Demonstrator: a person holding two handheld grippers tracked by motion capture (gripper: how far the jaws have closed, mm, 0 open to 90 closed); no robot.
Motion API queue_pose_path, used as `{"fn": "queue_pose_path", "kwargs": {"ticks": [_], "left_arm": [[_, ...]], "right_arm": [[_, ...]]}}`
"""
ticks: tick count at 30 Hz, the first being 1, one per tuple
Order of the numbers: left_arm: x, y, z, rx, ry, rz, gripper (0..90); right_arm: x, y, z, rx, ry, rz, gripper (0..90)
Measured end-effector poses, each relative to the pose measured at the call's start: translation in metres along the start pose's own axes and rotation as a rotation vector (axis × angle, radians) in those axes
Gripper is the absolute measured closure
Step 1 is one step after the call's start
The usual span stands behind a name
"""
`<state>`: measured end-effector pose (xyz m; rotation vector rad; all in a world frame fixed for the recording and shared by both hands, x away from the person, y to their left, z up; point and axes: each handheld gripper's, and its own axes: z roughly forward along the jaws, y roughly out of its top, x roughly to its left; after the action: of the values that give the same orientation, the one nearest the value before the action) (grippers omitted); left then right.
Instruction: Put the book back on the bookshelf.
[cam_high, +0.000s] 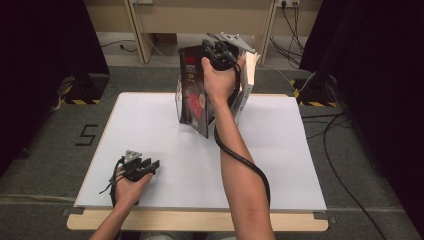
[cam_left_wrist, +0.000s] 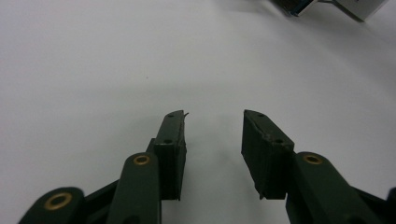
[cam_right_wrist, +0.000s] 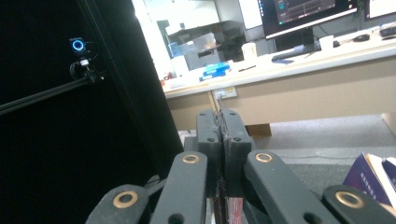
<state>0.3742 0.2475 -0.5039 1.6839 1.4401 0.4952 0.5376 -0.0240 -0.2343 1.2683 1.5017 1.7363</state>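
While the right gripper (cam_high: 226, 52) pinches the top edge of the dark book (cam_high: 193, 90) standing at the far middle of the white table (cam_high: 150, 125), jaws fully closed on it, lift slowly and keep it upright. The left gripper (cam_high: 150, 165) rests half open, empty, near the front edge.

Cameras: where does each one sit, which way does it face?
High view: above the person's side, looking forward and down on the white rectangular table; both forearms, left gripper, right gripper at the dark red-printed book standing upright.
Left gripper view: on the left gripper, low, facing across the table; jaws apart.
Right gripper view: on the right gripper, raised, facing the beige wooden desk; jaws together.
Shared: high and left gripper views both show the white table.
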Motion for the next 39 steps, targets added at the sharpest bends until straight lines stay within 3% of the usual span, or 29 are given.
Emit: {"fn": "queue_pose_path", "kwargs": {"ticks": [7,13,19,30,39], "left_arm": [[0.0,0.0,0.0,0.002,0.0,0.004,59.1],[0.0,0.0,0.0,-0.001,0.0,0.002,59.0],[-0.001,0.0,0.0,-0.002,0.003,0.002,59.0],[-0.002,-0.001,0.0,-0.002,0.003,0.001,59.0],[-0.002,-0.001,0.0,-0.003,0.003,-0.001,59.1]], "right_arm": [[-0.002,-0.011,0.004,-0.002,-0.014,-0.012,88.2],[-0.001,-0.023,-0.003,0.002,-0.02,-0.034,88.1],[-0.001,-0.03,-0.025,0.015,-0.019,-0.054,87.9],[-0.008,-0.046,-0.077,0.081,0.037,-0.073,87.6],[-0.018,-0.061,-0.089,0.125,0.048,-0.072,87.7]]}}
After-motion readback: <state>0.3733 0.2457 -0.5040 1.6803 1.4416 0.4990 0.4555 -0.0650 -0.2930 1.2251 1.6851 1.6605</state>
